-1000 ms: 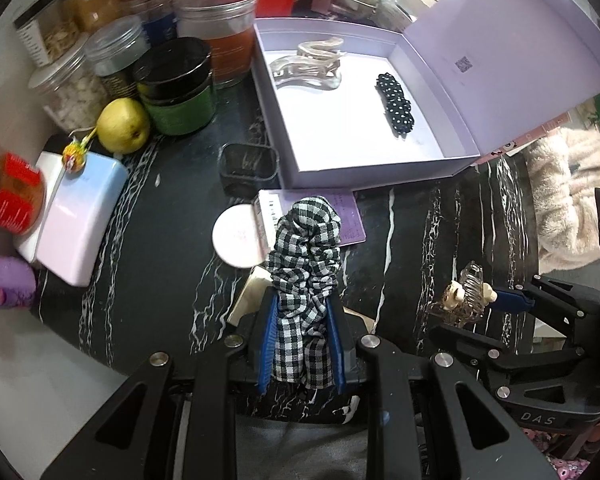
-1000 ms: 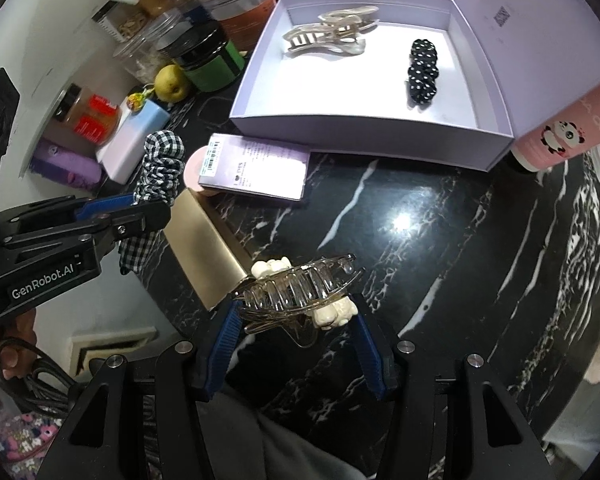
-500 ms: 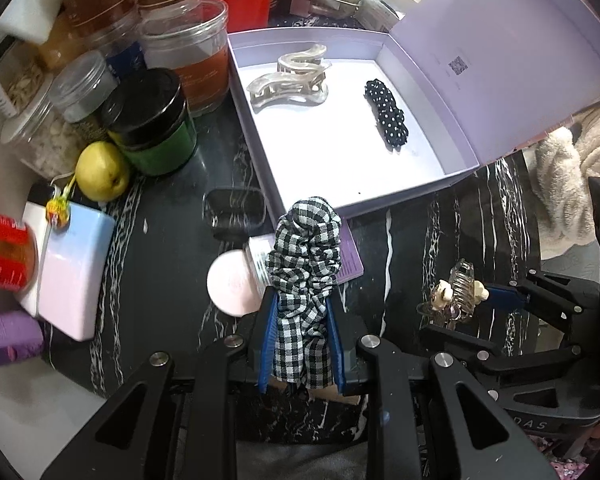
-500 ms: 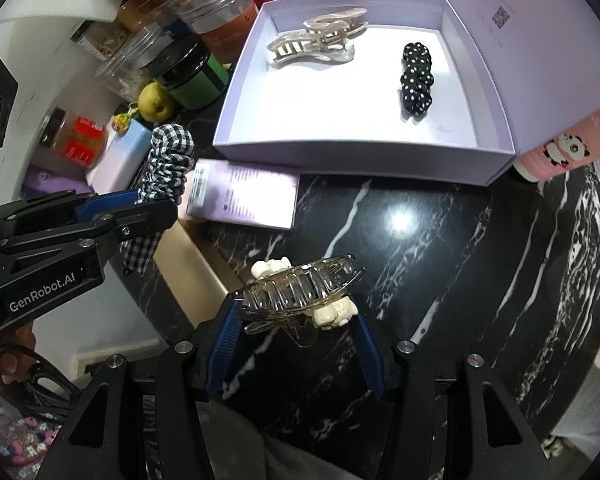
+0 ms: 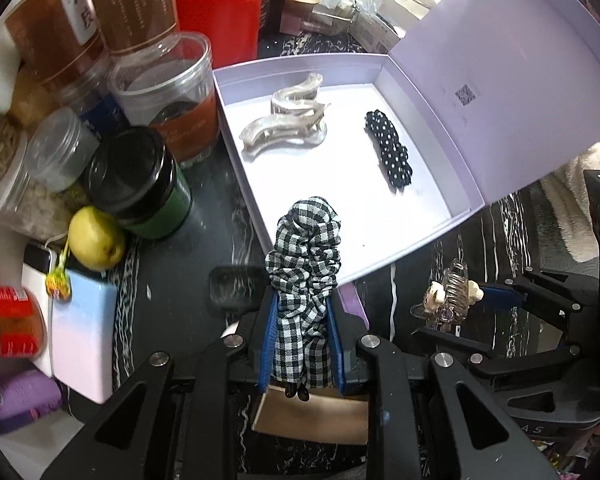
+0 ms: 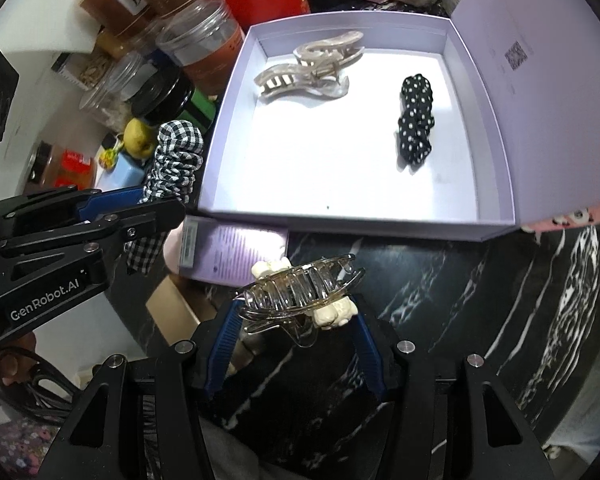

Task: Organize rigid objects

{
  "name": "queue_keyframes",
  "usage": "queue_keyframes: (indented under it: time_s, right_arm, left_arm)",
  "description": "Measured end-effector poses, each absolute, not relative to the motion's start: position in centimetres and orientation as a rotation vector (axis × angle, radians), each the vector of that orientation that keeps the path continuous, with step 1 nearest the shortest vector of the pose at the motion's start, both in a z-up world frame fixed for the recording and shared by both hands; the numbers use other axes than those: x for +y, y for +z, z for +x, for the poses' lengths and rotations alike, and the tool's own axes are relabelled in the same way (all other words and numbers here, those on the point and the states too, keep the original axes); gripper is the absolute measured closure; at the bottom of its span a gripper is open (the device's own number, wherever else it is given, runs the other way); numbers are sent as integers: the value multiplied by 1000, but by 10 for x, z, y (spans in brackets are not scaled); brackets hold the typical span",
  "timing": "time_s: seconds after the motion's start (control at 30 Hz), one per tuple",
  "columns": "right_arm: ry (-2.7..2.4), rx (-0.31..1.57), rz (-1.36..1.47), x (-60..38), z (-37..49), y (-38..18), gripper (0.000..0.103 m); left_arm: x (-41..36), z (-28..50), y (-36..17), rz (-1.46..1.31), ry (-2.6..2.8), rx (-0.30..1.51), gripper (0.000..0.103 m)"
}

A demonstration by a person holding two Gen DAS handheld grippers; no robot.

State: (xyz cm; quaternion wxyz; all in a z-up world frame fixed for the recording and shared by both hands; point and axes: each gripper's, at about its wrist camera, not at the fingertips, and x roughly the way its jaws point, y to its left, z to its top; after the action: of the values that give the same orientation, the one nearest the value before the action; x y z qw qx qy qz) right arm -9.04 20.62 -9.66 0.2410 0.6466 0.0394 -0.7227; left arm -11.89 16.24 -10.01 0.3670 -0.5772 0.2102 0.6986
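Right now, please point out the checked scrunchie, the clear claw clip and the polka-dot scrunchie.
checked scrunchie (image 5: 305,256): left wrist view, its bunched middle.
clear claw clip (image 6: 300,288): right wrist view, its teeth.
polka-dot scrunchie (image 6: 416,116): right wrist view, its middle.

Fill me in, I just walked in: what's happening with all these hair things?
A person is sorting hair accessories into the lilac box. The left tool grips a checked scrunchie at the box's near edge; the right tool holds a clear claw clip above the counter. A pearly clip and a dotted scrunchie lie inside.
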Motion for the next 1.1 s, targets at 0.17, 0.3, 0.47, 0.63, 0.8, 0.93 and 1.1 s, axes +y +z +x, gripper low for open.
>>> queue_keyframes:
  time_s: [0.17,0.3,0.47,0.63,0.8,0.93,1.1]
  right_arm:
    - [-1976,95,1762,207,-107,-94,49]
    - [-1980,77,1762,208,-116,-92,49]
    - [-1996,82,1746,206,-127,-88,49]
    - [-1998,88,1732,208,-139,-90,49]
    - [-2019,96,1719,210,-153,-90,49]
    - [-2038,95,1711,213,-165,-90,49]
    - [-2060,109,1700,218,-179,-92,49]
  left_arm:
    - [172,-131,-97,-1470,1797,537,81]
    - [180,-141,-93,-1455,1801,534,81]
    - [191,-149,-92,-1442,1795,533,81]
    - [202,-155,-91,-1420,1790,540,81]
    - [217,-161,-89,-1390,1792,546,81]
    - [229,-164,-86,-1355,1802,565,81]
    - [243,-166,-88,-1302,1810,618,80]
